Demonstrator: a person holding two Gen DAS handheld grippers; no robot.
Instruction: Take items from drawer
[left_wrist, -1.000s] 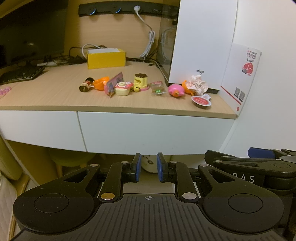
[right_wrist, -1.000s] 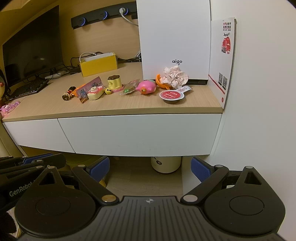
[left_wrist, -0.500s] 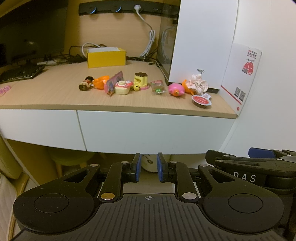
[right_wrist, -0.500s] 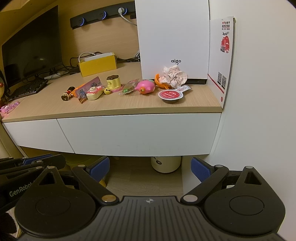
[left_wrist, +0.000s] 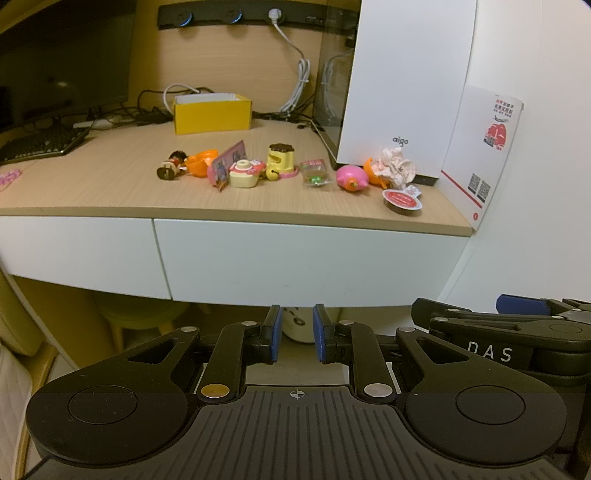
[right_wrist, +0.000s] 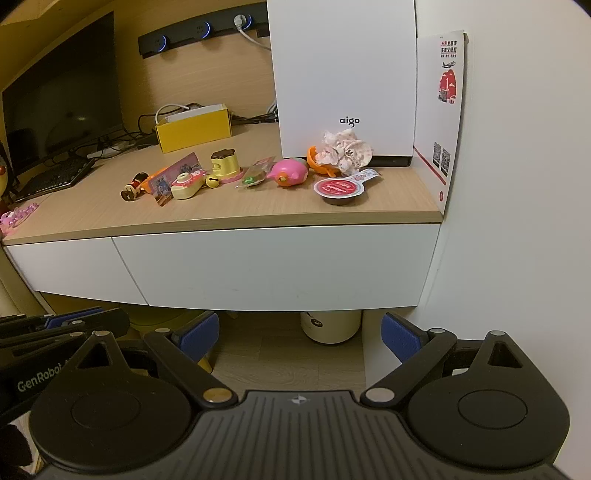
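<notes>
Nothing has moved; white drawer (right_wrist: 280, 266) sits closed, left tool (left_wrist: 295, 339) narrowly open, right tool (right_wrist: 299, 332) wide, both empty.

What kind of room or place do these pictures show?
Most likely a home desk or study corner: a dark monitor and keyboard stand on a wooden desktop with white drawers beneath, a white computer case at the wall, and small toys in a row.
</notes>
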